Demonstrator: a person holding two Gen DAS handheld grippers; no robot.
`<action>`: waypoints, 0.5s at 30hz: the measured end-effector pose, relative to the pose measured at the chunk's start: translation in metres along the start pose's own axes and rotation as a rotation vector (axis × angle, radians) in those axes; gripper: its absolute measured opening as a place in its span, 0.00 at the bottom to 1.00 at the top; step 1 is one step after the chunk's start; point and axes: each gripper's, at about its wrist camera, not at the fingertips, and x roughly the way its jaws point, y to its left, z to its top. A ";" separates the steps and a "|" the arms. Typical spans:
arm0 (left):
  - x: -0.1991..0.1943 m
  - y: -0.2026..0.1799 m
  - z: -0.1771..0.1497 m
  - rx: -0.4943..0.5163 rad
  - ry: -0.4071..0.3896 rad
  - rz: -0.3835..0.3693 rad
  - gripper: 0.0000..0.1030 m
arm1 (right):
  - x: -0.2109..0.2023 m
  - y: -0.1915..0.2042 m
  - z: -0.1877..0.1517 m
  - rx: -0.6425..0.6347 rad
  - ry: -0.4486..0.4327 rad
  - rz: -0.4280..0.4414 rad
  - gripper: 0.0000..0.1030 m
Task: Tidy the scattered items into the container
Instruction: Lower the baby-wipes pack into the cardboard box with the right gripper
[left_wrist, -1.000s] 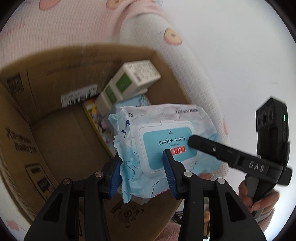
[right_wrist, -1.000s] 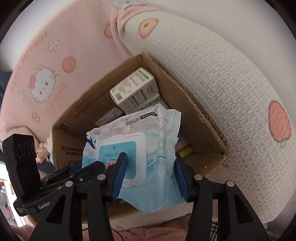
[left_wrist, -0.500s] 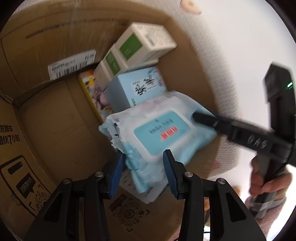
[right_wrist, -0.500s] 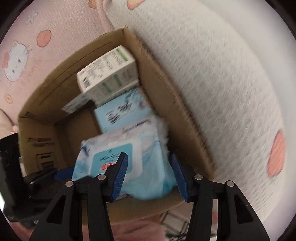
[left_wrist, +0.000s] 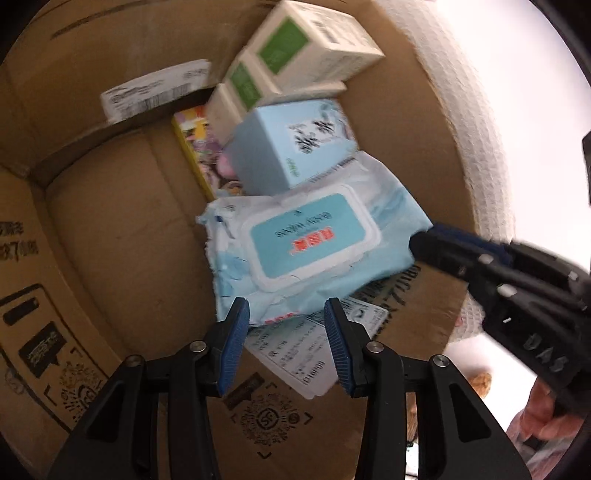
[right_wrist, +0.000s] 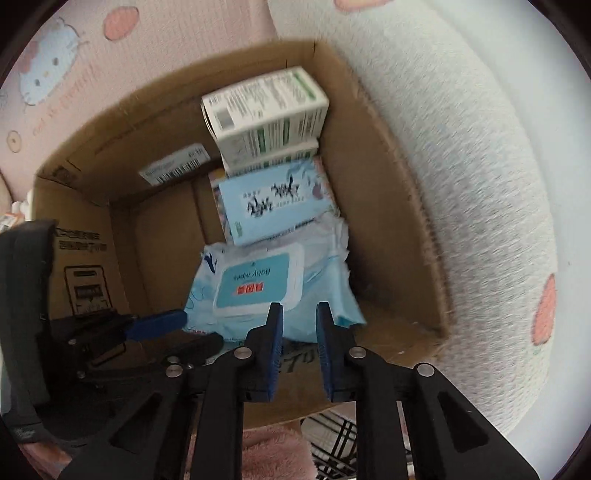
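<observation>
The pack of baby wipes (left_wrist: 310, 251) is lying inside the cardboard box (left_wrist: 122, 229), close to the box's right wall. Its blue lid is facing up. The far end of the pack is tucking in under a light blue box (left_wrist: 295, 147). Behind that, two white and green boxes (left_wrist: 314, 48) are sitting in a stack at the far right corner of the cardboard box. A yellow picture book (left_wrist: 195, 155) is lying flat under them on the box floor.

The left gripper (left_wrist: 284, 314) is hanging over the near edge of the pack. Its jaws are standing wide apart and its blue pads (left_wrist: 236, 332) are gripping nothing. The pack's crinkly edge is showing between the tips.

The right gripper (right_wrist: 299, 314) is pointing at the near side of the pack. Its jaws are sitting close together with a small gap between them, and nothing is in that gap. In the left wrist view its tip is touching the right end of the pack.

A white and pink blanket (right_wrist: 461, 184) is lying beside the box on the right.
</observation>
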 end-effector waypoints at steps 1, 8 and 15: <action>0.000 0.001 0.000 -0.014 -0.001 0.005 0.44 | 0.005 0.001 0.001 0.004 0.014 0.001 0.14; 0.005 0.004 -0.001 -0.062 0.016 0.060 0.44 | 0.039 0.004 0.012 0.029 0.116 -0.022 0.10; 0.009 0.010 0.003 -0.073 0.041 0.068 0.44 | 0.060 -0.005 0.026 0.159 0.228 -0.038 0.10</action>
